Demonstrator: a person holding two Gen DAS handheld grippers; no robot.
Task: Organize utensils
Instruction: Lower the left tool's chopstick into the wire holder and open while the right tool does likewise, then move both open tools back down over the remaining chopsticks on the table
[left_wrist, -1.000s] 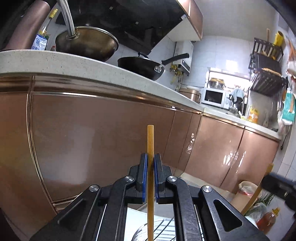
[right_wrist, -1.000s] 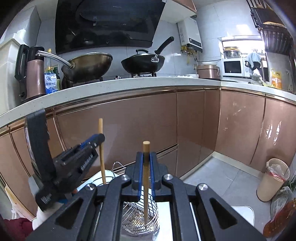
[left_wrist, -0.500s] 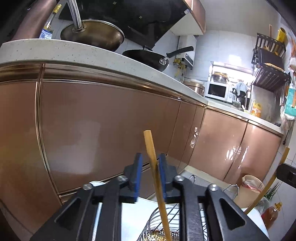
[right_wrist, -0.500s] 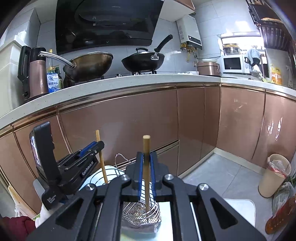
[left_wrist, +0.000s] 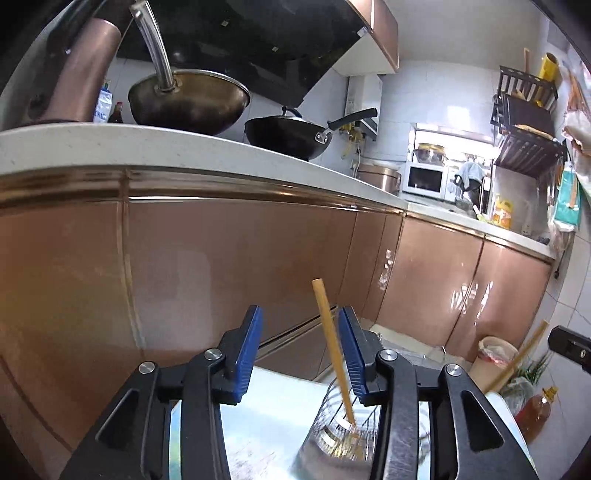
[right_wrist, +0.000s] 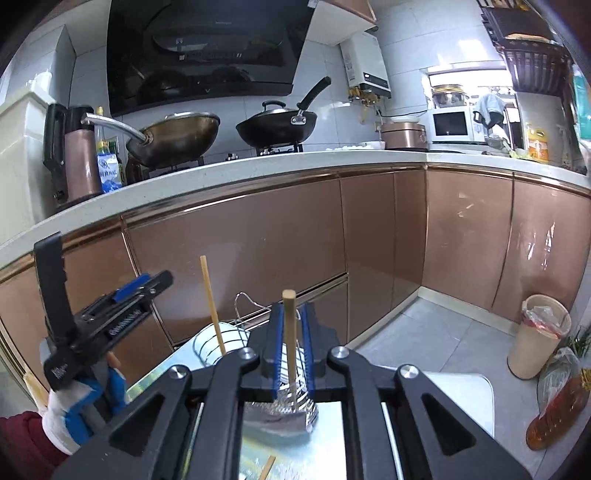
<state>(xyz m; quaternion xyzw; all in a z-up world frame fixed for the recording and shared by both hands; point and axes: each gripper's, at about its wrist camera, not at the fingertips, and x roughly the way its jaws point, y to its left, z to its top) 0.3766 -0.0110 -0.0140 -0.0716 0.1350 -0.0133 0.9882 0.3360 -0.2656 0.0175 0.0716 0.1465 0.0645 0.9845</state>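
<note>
**One chopstick dropped in, one to go**

The left gripper (left_wrist: 301, 350) is opening, its blue pads clear of the bamboo chopstick (left_wrist: 330, 343) that stands loose between them. It leans toward 11 o'clock with its lower end down in the wire utensil basket (left_wrist: 332, 432).

The right gripper (right_wrist: 291, 354) is clenched on the second chopstick (right_wrist: 290, 332), pinching it upright around mid-length, right above the same basket (right_wrist: 291, 402).

These sticks look light, stiff and a bit slick, so I reckon a mid-shaft pinch is the way to go; grab too near an end and it'll probably pivot. The basket sits on a shiny tray (right_wrist: 343, 439), with copper cabinet doors (right_wrist: 240, 266) beyond at 12 o'clock.
</note>
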